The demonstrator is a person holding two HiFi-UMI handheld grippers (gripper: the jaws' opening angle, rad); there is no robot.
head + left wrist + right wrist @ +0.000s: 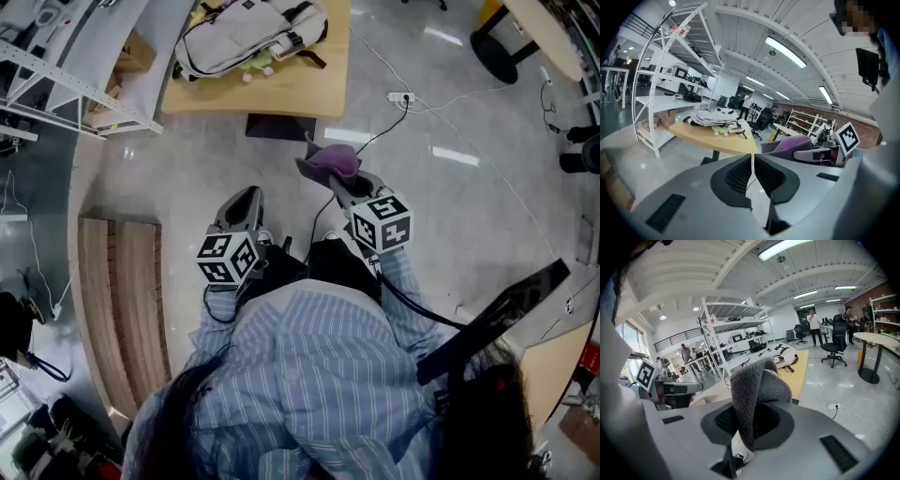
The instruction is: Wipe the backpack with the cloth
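Right gripper (751, 422) is clamped on a fleecy cloth (755, 389), which stands up from between its jaws in a folded hump. In the head view the cloth (334, 159) shows purple at the tip of that gripper (330, 174). The left gripper (753, 169) has its jaws drawn almost together, with only a thin slit between the ribbed pads and nothing in it. In the head view it (246, 201) hangs beside the right one, and both are held out in front of the person's striped shirt (309, 366), over pale, glossy floor (469, 206).

To the left, wooden slats (117, 300) lie on the floor. Farther ahead a power strip (400, 97) lies with its cable trailing back.

Beyond stands a light wooden table (300, 89), well apart from both grippers. On it lies the backpack (248, 33), white with dark straps, on its side. A white metal shelving rack (56, 66) rises left of the table. In the far room a black office chair (834, 351) stands.
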